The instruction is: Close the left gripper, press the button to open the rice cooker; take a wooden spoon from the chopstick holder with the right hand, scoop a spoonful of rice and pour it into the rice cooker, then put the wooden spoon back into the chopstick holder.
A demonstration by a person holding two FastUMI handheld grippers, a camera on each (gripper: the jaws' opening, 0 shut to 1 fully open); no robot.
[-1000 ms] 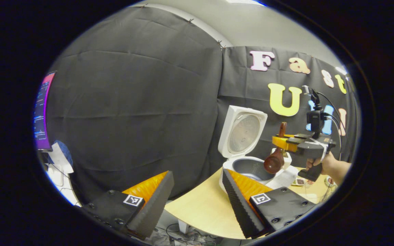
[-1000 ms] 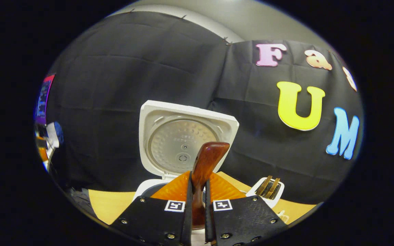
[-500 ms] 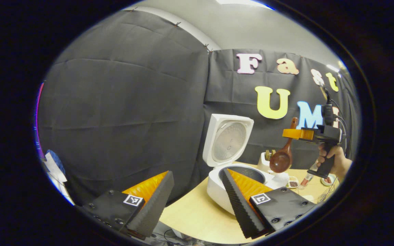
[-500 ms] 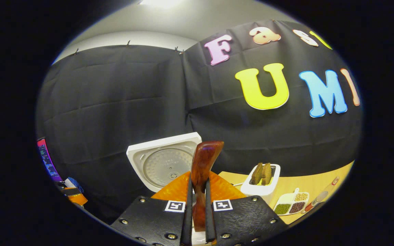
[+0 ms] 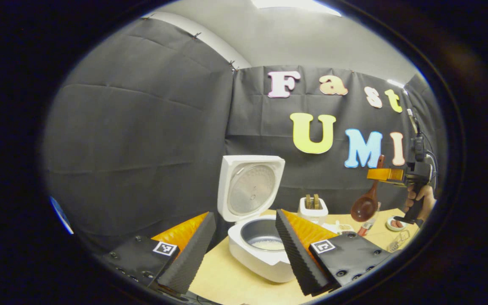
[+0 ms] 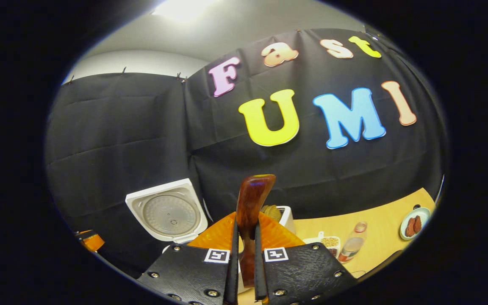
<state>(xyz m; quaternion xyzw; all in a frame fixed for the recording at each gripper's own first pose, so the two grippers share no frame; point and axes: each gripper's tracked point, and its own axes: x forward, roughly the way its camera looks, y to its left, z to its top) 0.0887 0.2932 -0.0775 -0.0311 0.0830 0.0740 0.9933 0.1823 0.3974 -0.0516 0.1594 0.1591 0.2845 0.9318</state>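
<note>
Near the bottom of the left gripper view, our left gripper (image 5: 244,250) sits w/ its two fingers spread wide apart, nothing btwn them, released. Just past them, bottom center, we see the rice cooker (image 5: 261,254) on the wooden table (image 5: 223,279), lid (image 5: 250,188) swung up and standing open, a little white rice in the inner pot. Behind it, center-right of the frame, the white chopstick holder (image 5: 312,210) stands on the table w/ a couple of wooden utensils sticking up. Farther right, a hand (image 5: 422,199) holds the right gripper (image 5: 381,174) up in the air; the wooden spoon (image 5: 367,203) hangs from it, bowl down, above the table and well to the right of the cooker. A small dish (image 5: 396,223) sits at the far right edge.

In the right gripper view, bottom center, our right gripper (image 6: 244,258) is clenched on the wooden spoon (image 6: 250,212) handle, both fingers pressing its sides, handle end pointing up. Past the fingers, lower left, the rice cooker lid (image 6: 167,216) stands open. The chopstick holder (image 6: 284,218) peeks out just right of the handle, mostly hidden. Lower right on the table (image 6: 379,228): a divided tray of grains (image 6: 331,242), a bottle (image 6: 352,243), and the small dish (image 6: 413,218) w/ brown pieces near the right edge.
</note>
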